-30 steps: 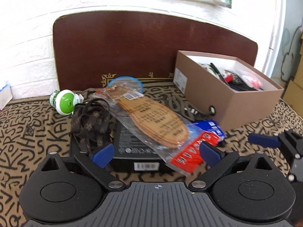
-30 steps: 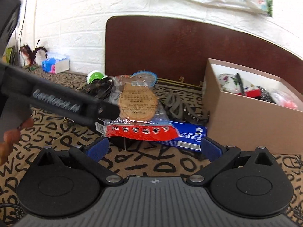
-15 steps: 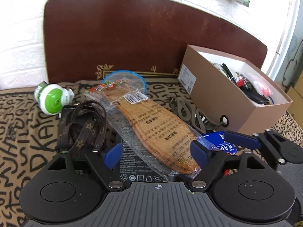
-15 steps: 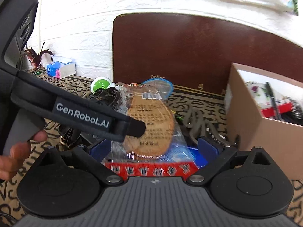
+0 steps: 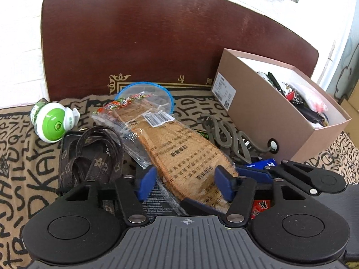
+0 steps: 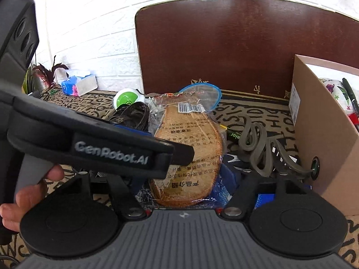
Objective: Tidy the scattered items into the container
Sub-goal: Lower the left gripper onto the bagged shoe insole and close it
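A clear packet of tan insoles (image 5: pixel 184 148) lies across a black flat box (image 5: pixel 157 198) on the patterned cloth. My left gripper (image 5: pixel 185 183) straddles its near end; the jaws are closing and the blue pads (image 5: pixel 145 182) touch both edges of the packet. My right gripper (image 6: pixel 184 179) comes at the same packet (image 6: pixel 190 143) from the end. Its jaws are closing too, the packet lies between them, and the one visible pad (image 6: pixel 231 177) stands just clear. The other pad is hidden behind the left gripper's finger. The brown cardboard box (image 5: pixel 258 112) stands open at the right with several items inside.
A green and white round device (image 5: pixel 53 123), a brown patterned strap (image 5: pixel 94 152), a blue-rimmed lid (image 5: pixel 145 89), a grey coiled band (image 5: pixel 224 134) and a blue pack (image 5: pixel 267 163) lie around the packet. A dark wooden board (image 5: pixel 157 33) stands behind. A hand (image 6: pixel 22 197) holds the left gripper.
Both grippers moved forward over the insole packet and their jaws narrowed around it. The left gripper's finger now crosses the right wrist view.
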